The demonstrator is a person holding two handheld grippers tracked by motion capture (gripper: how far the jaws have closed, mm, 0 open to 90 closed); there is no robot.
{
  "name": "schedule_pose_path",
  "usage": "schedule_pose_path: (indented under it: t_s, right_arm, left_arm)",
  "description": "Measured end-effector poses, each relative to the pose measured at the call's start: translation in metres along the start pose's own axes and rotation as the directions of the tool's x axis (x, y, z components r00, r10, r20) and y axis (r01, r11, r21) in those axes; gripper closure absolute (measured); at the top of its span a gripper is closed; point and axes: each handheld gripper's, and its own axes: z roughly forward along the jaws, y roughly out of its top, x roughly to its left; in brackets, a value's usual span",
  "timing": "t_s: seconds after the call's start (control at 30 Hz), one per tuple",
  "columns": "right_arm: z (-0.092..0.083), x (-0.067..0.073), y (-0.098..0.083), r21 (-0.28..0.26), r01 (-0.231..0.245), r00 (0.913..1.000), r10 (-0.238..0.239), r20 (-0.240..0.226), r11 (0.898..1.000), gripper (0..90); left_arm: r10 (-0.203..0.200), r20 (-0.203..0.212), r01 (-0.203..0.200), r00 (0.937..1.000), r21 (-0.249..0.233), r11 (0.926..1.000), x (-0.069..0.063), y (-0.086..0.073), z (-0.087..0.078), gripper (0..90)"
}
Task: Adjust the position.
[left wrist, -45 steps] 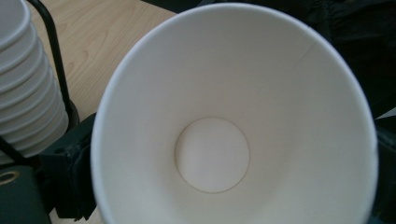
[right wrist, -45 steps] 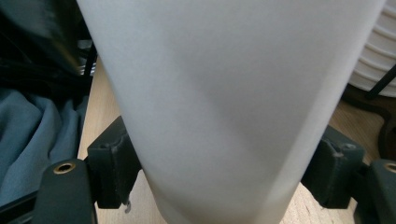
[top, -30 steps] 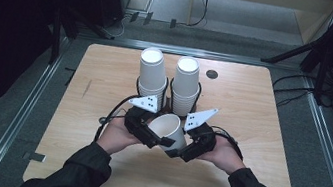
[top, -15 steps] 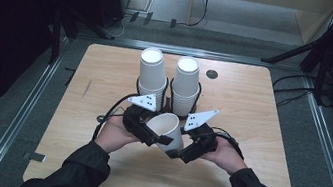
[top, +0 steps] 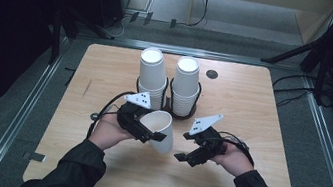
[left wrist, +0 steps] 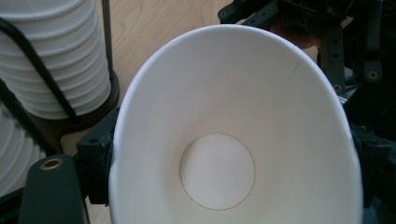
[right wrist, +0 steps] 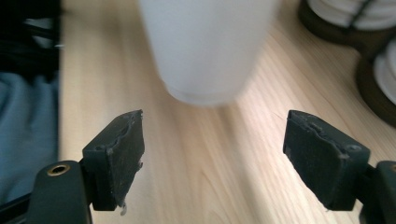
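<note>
The left tongs (top: 155, 135) pinch a plain white paper cup (top: 161, 130) that bears no writing. The right tongs (top: 183, 157) stand spread just beside its base, their jaws just closing a little with nothing between, over the desk (top: 252, 117).

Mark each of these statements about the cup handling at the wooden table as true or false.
1. The left gripper holds a single white paper cup. True.
2. The right gripper is clamped on that cup's base. False: its jaws stand open and apart from the cup, with bare table between them in the right gripper view.
3. Two stacks of white paper cups stand upside down in a black wire holder. True.
4. The held cup stands upright on the light wooden table. False: it is tilted in the gripper, its open mouth facing the left gripper's camera.
5. The cup has liquid in it. False: the left gripper view shows it empty.
</note>
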Motion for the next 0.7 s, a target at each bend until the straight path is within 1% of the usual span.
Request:
schedule_pose_path:
  t_s: [0.07,0.13,0.17,0.27,0.33,0.37,0.4,0.43,0.63,0.7]
  right_arm:
    - [-0.001,-0.003,-0.002,0.013,-0.056,0.9974,0.055,0.047,0.998,20.7]
    - [-0.003,-0.006,-0.004,0.003,-0.088,0.9941,0.088,0.064,0.996,20.9]
    - [-0.004,-0.007,-0.004,-0.002,-0.092,0.9935,0.092,0.067,0.996,20.9]
    - [-0.007,-0.008,-0.004,-0.01,-0.093,0.9921,0.094,0.084,0.996,20.9]
    - [-0.007,-0.01,-0.003,-0.011,-0.096,0.9916,0.096,0.087,0.995,20.9]
    - [-0.006,-0.011,-0.003,-0.009,-0.097,0.9909,0.098,0.092,0.995,20.9]
    - [-0.005,-0.012,-0.002,-0.008,-0.099,0.9904,0.099,0.096,0.995,20.9]
    - [-0.005,-0.012,-0.002,-0.004,-0.105,0.9895,0.105,0.099,0.994,20.9]
    - [-0.004,-0.016,0.0,-0.012,-0.1,0.9889,0.101,0.109,0.995,20.9]
    - [-0.005,-0.018,0.0,-0.016,-0.11,0.9873,0.111,0.114,0.994,20.9]
  left_arm:
    - [0.0,-0.007,0.0,1.0,0.009,1.0,0.001,-0.001,-0.002,16.0]
    - [-0.003,-0.023,0.004,0.9997,0.016,0.9999,0.002,-0.003,-0.003,16.0]
    - [-0.003,-0.032,0.004,0.9995,0.025,0.9997,0.003,-0.004,-0.004,16.0]
    - [-0.011,-0.042,0.012,0.9991,0.027,0.9996,0.004,-0.007,-0.007,16.0]
    - [-0.013,-0.046,0.015,0.9989,0.029,0.9995,0.004,-0.008,-0.009,16.0]
    - [-0.014,-0.055,0.016,0.9984,0.031,0.9994,0.004,-0.009,-0.01,16.0]
    - [-0.012,-0.058,0.014,0.9982,0.039,0.9991,0.004,-0.009,-0.01,16.0]
    - [-0.016,-0.062,0.018,0.9979,0.039,0.9991,0.004,-0.01,-0.011,16.0]
    - [-0.028,-0.083,0.031,0.9962,0.042,0.9987,0.006,-0.013,-0.016,16.1]
    - [-0.029,-0.087,0.033,0.9957,0.04,0.9987,0.006,-0.014,-0.018,16.1]
